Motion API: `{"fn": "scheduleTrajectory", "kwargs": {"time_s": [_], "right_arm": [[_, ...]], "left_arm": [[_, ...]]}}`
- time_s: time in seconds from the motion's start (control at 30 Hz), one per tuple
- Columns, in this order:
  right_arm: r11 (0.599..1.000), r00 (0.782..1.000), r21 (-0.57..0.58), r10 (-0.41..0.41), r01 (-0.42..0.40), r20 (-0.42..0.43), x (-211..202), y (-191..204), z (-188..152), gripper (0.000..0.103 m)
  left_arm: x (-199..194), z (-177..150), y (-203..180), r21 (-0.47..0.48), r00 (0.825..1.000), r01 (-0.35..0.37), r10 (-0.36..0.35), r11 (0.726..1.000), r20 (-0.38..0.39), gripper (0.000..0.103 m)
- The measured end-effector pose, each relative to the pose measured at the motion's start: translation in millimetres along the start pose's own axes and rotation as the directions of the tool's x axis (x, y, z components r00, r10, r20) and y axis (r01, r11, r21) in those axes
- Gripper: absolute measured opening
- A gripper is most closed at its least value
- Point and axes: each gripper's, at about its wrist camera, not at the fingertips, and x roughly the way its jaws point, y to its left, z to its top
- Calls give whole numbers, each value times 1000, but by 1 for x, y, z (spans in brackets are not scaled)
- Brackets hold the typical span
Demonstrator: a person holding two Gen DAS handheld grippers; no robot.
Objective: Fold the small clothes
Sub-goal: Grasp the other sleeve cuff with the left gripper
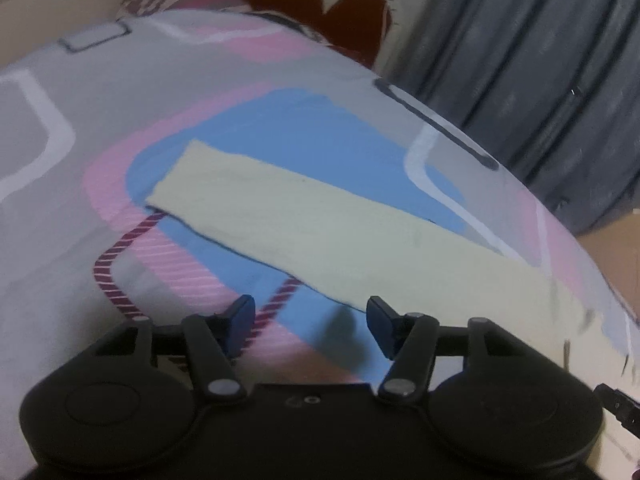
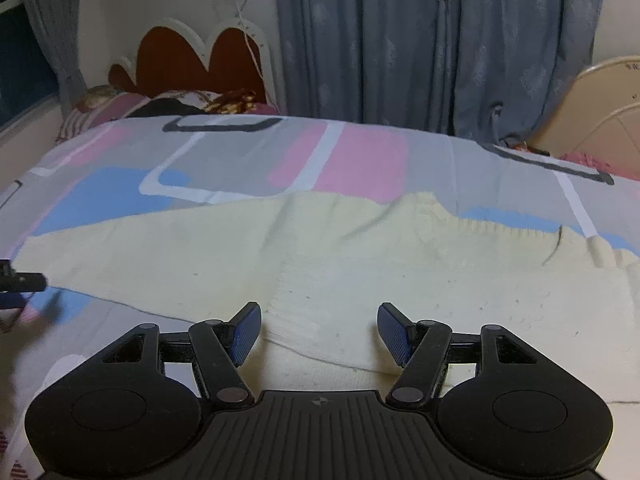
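Observation:
A pale yellow knit garment (image 2: 360,272) lies flat on the patterned bedsheet (image 2: 360,152), with one layer folded over its near right part. Its long sleeve (image 1: 320,224) stretches diagonally across a blue patch in the left wrist view. My left gripper (image 1: 312,316) is open just above the sheet at the sleeve's near edge, with nothing between its blue pads. My right gripper (image 2: 319,320) is open over the garment's folded near edge, also holding nothing. The left gripper's tip (image 2: 20,280) shows at the far left of the right wrist view, by the sleeve end.
Pillows (image 2: 180,100) and a red scalloped headboard (image 2: 180,56) stand at the bed's far end. Grey curtains (image 2: 400,40) hang behind the bed. A cream rounded piece of furniture (image 2: 600,112) sits at the far right. The bed edge (image 1: 560,216) drops off right of the sleeve.

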Motion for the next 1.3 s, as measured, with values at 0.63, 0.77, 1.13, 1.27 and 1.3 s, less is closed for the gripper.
{"fn": "scheduleTrajectory", "kwargs": {"time_s": [0.63,0.77,1.13,1.27,1.3], "right_arm": [[997,998,35,-63,63,-1,18,-16,10,64],[996,996,27,-91,91,15,18,-20,7,64],[993,993,-33,-111,110,-29,31,-20,-9,64],[995,996,-31,-90,90,-15,26,-21,-6,64],[997,997,2,-73,73,3,20,-25,-4,64]], "left_arm": [[37,18,66,-347,984,174,-145,922,109,15],[44,20,66,-378,983,175,-143,909,112,5],[8,27,19,-156,956,226,-188,962,225,3],[-11,25,-32,25,927,286,-284,958,245,3],[-15,22,-48,72,918,304,-312,950,243,3]]}}
